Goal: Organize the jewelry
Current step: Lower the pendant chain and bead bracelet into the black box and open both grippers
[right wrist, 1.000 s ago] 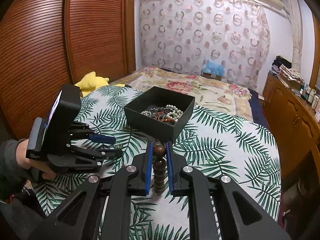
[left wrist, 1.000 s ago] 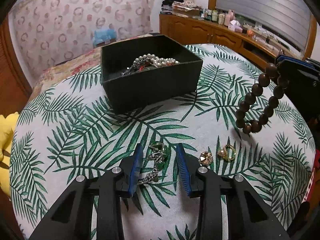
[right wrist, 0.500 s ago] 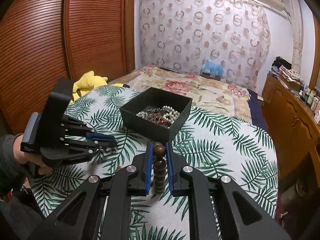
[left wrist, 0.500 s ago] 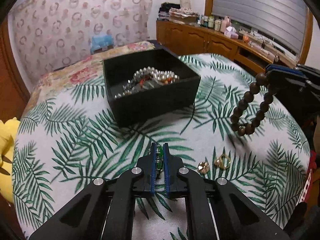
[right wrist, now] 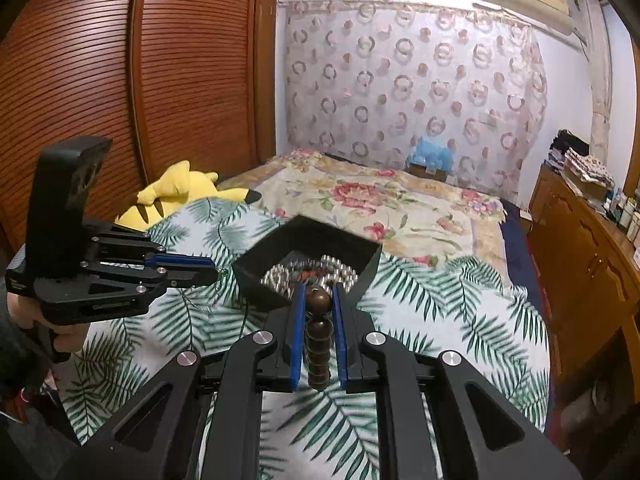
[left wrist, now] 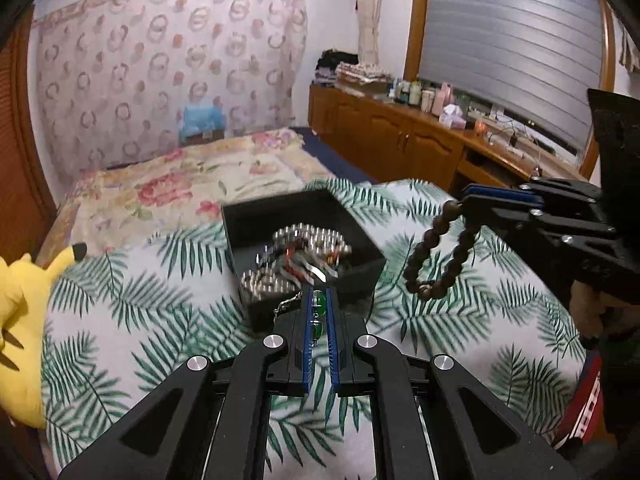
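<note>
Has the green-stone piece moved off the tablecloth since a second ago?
Yes. The left gripper has closed on the green-stone piece and lifted it from the leaf-print cloth towards the black box.

**Both grippers clamped, both raised**

We hold our left gripper (left wrist: 319,300) tilted forward and downward, its blue-padded jaws nearly together, pinching a green-stoned chain piece (left wrist: 318,307) between them. Seen from the other side, our left hand (right wrist: 28,312) wraps the handle beneath it. Our right gripper (right wrist: 318,300) points the same way, its jaws clamped on a dark wooden bead bracelet (right wrist: 318,334); in the left view it reaches in from the right edge with the loop hanging from its fingertips.
</note>
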